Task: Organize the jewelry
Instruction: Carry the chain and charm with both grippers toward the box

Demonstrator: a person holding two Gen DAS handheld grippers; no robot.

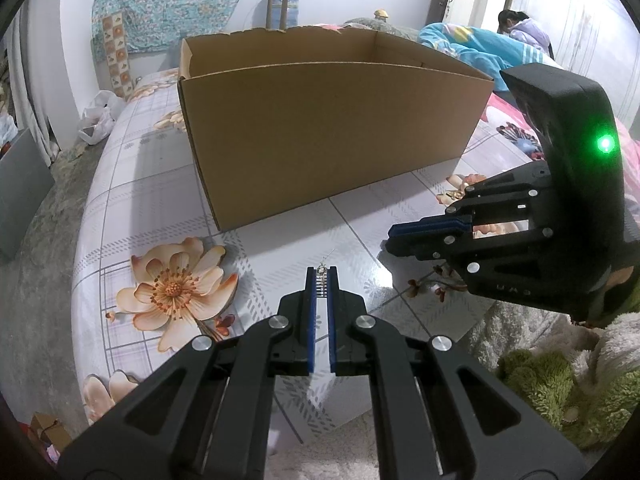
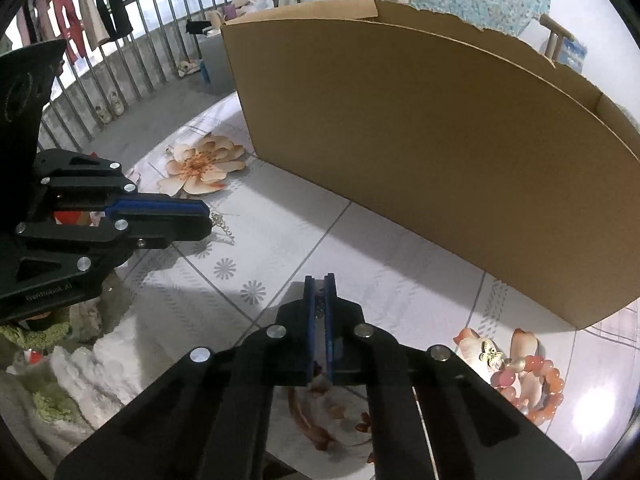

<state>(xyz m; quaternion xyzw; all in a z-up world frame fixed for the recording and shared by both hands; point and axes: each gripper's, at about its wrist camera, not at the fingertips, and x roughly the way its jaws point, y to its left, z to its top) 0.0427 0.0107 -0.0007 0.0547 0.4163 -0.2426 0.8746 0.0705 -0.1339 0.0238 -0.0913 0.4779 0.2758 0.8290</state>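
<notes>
An open cardboard box stands on the floral tablecloth; it also shows in the right wrist view. My left gripper is shut on a thin silver chain that pokes out past its tips; in the right wrist view the left gripper has the chain trailing onto the cloth. My right gripper is shut on a small dark chain piece; it shows in the left wrist view at the right. A pink bead bracelet with a gold butterfly charm lies at the right.
A fuzzy white and green cloth lies at the near table edge. A railing with hanging clothes is behind on the left. A person sits in the far room.
</notes>
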